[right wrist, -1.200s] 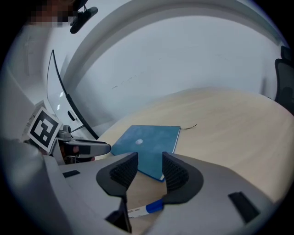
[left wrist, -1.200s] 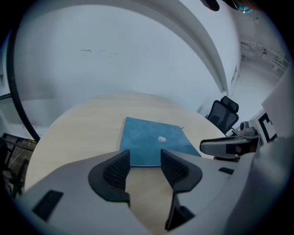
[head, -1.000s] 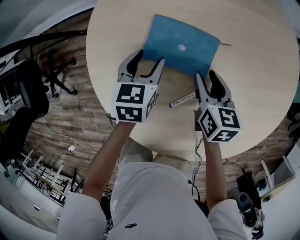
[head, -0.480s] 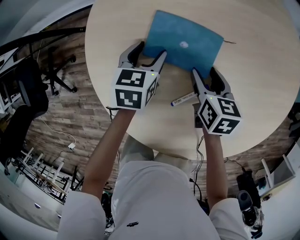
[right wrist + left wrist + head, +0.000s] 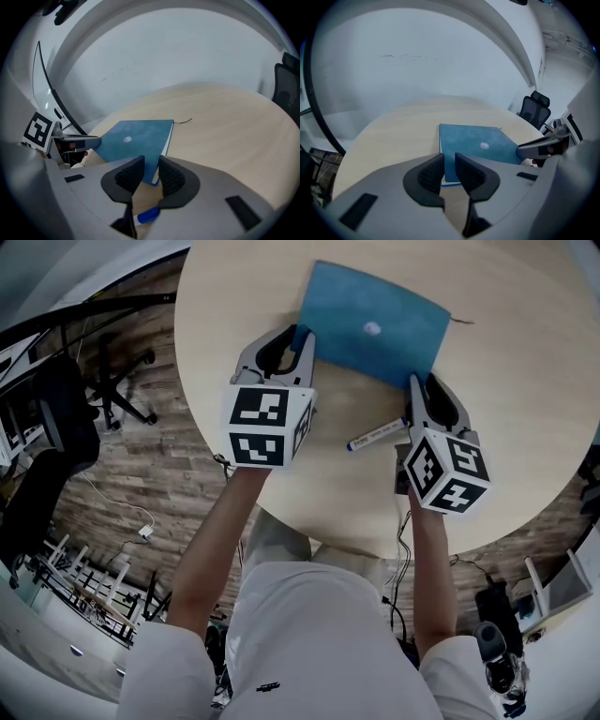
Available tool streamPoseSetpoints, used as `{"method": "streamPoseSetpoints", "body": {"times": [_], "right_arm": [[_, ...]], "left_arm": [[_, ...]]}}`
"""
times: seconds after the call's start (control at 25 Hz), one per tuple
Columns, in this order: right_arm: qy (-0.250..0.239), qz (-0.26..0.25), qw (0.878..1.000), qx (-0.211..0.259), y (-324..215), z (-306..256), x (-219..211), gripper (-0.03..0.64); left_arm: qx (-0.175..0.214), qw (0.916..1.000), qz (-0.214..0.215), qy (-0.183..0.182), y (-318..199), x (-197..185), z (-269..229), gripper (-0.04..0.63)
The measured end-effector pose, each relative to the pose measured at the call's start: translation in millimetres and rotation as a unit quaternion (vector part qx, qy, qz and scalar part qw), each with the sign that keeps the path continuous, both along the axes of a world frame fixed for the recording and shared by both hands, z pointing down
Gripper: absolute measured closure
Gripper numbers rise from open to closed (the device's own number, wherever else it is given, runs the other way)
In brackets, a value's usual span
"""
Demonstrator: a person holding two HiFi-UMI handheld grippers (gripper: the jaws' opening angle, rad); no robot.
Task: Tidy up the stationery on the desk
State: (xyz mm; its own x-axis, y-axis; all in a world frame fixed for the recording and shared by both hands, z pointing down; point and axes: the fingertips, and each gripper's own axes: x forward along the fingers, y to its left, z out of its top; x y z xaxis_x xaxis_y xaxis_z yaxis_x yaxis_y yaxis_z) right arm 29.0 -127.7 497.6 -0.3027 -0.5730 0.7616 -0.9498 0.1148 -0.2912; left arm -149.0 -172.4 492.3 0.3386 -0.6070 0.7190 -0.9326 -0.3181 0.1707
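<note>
A second ago both hand-held grippers stand with jaws spread at the near corners of the blue notebook (image 5: 375, 320); now each has drawn its jaws in on a corner. The notebook sits a little higher and further right in the head view than before. This reads as the grasp being made, so the book is probably about to be lifted or shifted to its tidy place. The pen (image 5: 378, 435) has not been dealt with.

The left hand-held gripper (image 5: 298, 337) is at the notebook's lower left corner in the head view. In its own view the left hand-held gripper (image 5: 449, 161) has its ribbed pads almost together, with only a thin slot between them. The edge of the notebook (image 5: 480, 145) runs into that slot, so it is pinching the book.

The right hand-held gripper (image 5: 417, 382) is at the lower right corner. In its own view the right hand-held gripper (image 5: 151, 164) has its jaws just as narrow, clamped on the corner of the notebook (image 5: 136, 138). That corner looks slightly raised there, though I cannot be sure it is clear of the table (image 5: 525, 381).

The notebook lies in the upper middle of the head view, its far edge on the table. The pen lies just below it, beside the right hand-held gripper, and its blue cap (image 5: 149, 214) shows under that gripper's jaws.
</note>
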Motion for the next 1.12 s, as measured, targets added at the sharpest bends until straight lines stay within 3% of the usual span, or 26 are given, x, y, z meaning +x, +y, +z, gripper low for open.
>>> {"method": "streamPoseSetpoints", "body": {"times": [0.28, 0.56, 1.12], "right_arm": [[0.004, -0.006, 1.000, 0.002, -1.0, 0.1, -6.8, 0.505], [-0.022, -0.005, 1.000, 0.006, 1.3, -2.4, -9.9, 0.518], [-0.023, -0.022, 0.999, 0.026, 19.2, -19.2, 29.7, 0.532]], "left_arm": [[0.007, 0.9998, -0.009, -0.017, 12.4, -7.2, -4.4, 0.518], [-0.003, 0.9999, -0.014, -0.006, 30.6, -12.2, -6.5, 0.520], [-0.022, 0.9996, -0.006, 0.017, 93.3, 27.6, -29.6, 0.529]]}}
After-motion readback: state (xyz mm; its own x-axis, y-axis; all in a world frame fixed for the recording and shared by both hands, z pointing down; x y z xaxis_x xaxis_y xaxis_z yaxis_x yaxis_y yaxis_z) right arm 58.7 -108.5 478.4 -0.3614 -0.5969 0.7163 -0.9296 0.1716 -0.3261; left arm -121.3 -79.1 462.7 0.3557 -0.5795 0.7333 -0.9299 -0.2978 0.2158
